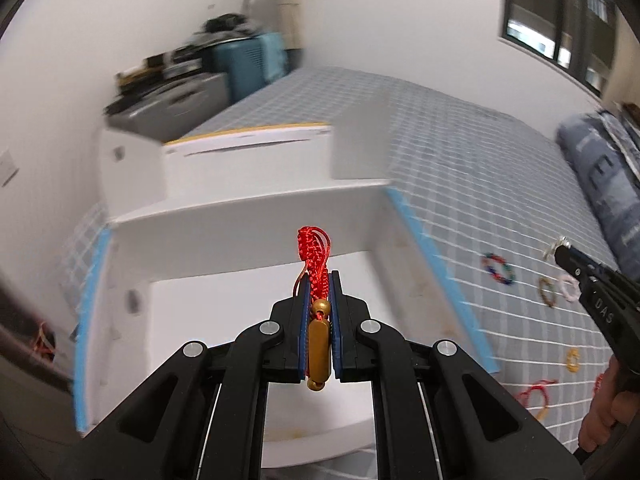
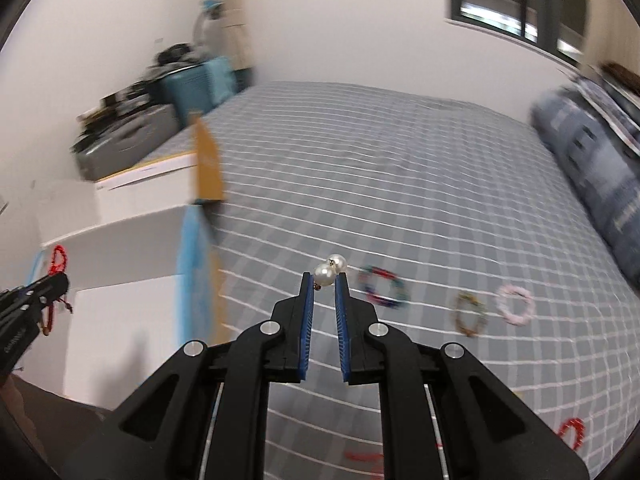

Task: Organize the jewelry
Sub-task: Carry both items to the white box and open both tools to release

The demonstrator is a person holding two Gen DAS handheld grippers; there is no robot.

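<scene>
My left gripper (image 1: 319,280) is shut on a red cord bracelet (image 1: 315,256) with a gold tube bead (image 1: 319,343), held above the open white box (image 1: 248,216). It also shows at the left of the right wrist view (image 2: 60,280). My right gripper (image 2: 324,278) is shut on a pearl earring (image 2: 330,269) at its fingertips, over the checked bed (image 2: 400,184). It shows at the right of the left wrist view (image 1: 560,250). A multicoloured bead bracelet (image 2: 382,286), a brown one (image 2: 469,314) and a pink one (image 2: 515,304) lie on the bed.
The box's flaps stand open, with a blue edge (image 1: 440,276) toward the bed. Red bracelets (image 2: 570,432) and a gold ring (image 1: 573,360) lie nearer me. A folded blue quilt (image 2: 592,172) is at right. Suitcases (image 1: 248,64) stand by the far wall.
</scene>
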